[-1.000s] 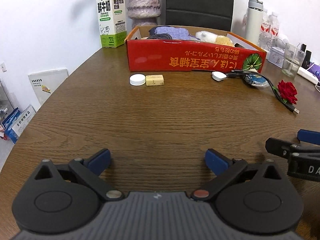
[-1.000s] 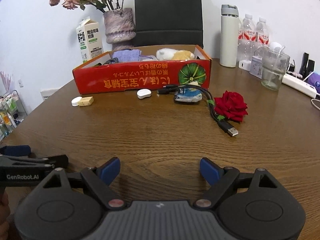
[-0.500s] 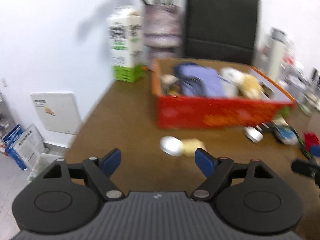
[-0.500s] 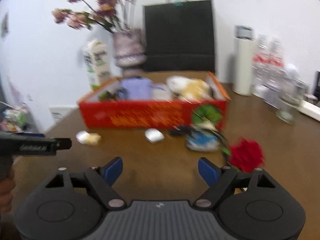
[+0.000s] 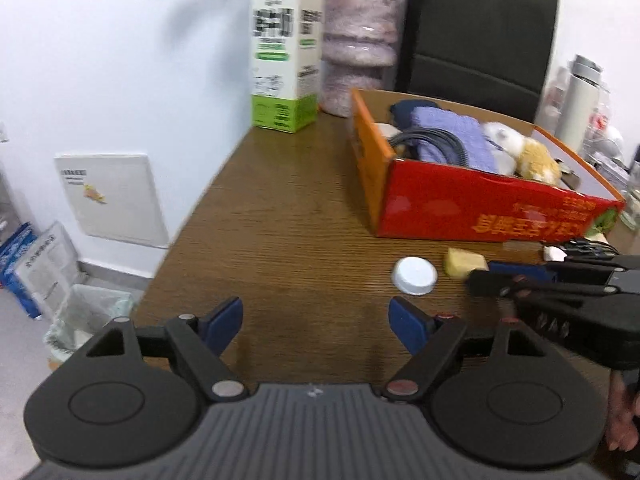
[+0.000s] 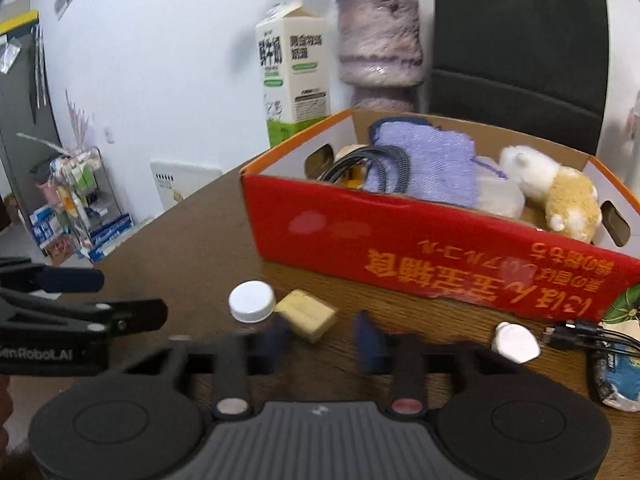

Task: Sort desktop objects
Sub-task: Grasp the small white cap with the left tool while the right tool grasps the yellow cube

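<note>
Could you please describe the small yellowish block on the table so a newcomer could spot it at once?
Find the red cardboard box on the wooden table. Just before its left front corner lie two small things: the block is right of the round white cap, tan and rectangular.

Far ahead of the jaws, a milk carton (image 6: 294, 68) stands at the table's back edge, a mottled purple vase (image 6: 380, 40) just right of it. A black paper bag (image 6: 520, 36) rises further right. Left, below the table, a bin (image 5: 86, 320) sits.
</note>
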`<action>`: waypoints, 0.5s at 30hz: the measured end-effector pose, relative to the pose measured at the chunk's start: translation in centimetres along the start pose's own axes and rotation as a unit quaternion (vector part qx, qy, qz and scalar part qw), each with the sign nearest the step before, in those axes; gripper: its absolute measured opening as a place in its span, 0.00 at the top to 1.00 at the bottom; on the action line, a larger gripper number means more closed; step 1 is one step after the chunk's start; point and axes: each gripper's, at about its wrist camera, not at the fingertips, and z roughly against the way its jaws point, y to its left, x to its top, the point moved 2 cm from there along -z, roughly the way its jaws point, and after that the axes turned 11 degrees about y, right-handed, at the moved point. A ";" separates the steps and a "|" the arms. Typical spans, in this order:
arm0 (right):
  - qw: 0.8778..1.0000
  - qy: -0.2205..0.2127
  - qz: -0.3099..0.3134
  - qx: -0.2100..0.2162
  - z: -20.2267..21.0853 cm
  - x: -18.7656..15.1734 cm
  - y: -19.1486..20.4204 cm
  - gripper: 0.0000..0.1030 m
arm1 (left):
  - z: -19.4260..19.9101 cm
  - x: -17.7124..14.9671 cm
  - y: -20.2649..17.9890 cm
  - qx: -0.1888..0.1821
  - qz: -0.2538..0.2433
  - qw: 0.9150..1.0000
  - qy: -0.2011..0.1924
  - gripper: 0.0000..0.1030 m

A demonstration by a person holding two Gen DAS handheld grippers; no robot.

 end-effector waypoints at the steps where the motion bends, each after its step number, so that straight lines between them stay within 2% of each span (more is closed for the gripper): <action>1: 1.000 0.003 -0.007 -0.004 0.3 -0.2 -0.6 0.98 | -0.2 0.0 -0.6 -0.007 -0.007 1.000 -0.001 0.20; 4: 0.999 0.002 -0.015 -0.033 1.3 -0.8 -2.3 0.97 | -1.1 0.9 -2.8 -0.023 -0.027 0.999 -0.007 0.20; 6: 0.999 0.001 -0.011 -0.032 1.6 -1.0 -3.2 0.96 | -1.7 1.5 -3.9 -0.022 -0.038 0.999 -0.012 0.26; 7: 1.000 0.003 -0.013 -0.023 1.7 -1.1 -3.8 0.90 | -1.9 1.7 -4.3 -0.024 -0.041 0.999 -0.011 0.36; 8: 1.000 0.000 -0.020 -0.010 1.9 -1.4 -4.3 0.86 | -2.4 1.8 -4.7 -0.027 -0.045 0.999 -0.005 0.52; 9: 1.000 -0.004 -0.030 -0.001 1.9 -1.4 -4.8 0.84 | -2.7 1.8 -4.9 -0.026 -0.047 0.999 0.003 0.60; 11: 0.998 -0.011 -0.050 0.021 2.1 -1.8 -5.6 0.72 | -2.7 1.5 -5.4 -0.005 -0.053 0.999 -0.006 0.76; 13: 0.997 -0.018 -0.059 0.035 2.2 -2.1 -5.8 0.67 | -2.5 1.1 -5.3 -0.019 -0.043 0.999 -0.009 0.76; 15: 0.998 -0.021 -0.050 0.035 2.3 -2.3 -5.5 0.65 | -2.2 0.8 -5.0 -0.022 -0.032 0.999 -0.012 0.76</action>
